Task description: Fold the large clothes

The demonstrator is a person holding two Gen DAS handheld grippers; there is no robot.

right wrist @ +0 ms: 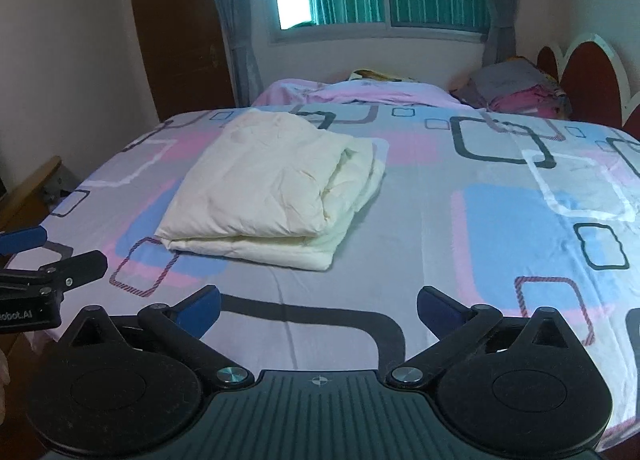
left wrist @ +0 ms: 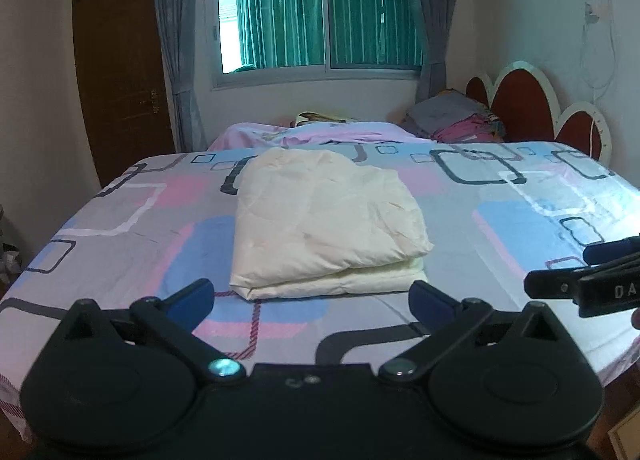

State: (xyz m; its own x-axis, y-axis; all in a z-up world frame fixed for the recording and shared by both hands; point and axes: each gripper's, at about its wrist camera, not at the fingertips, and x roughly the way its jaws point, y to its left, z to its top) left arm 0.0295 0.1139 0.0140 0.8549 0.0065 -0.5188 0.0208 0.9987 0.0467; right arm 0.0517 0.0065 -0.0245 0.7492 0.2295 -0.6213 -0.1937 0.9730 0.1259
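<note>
Left wrist view: cream garment (left wrist: 328, 219) lies folded in a tidy stack on the bed (left wrist: 520, 219) at 12 o'clock, both my left gripper (left wrist: 312, 300) and right gripper (right wrist: 318, 308) spread wide, empty, clear of it, so folding looks done.

Bare bedsheet (right wrist: 460, 219) lies open around the folded cream garment (right wrist: 272, 183); piled clothes (right wrist: 516, 91) crowd the far corner.
</note>
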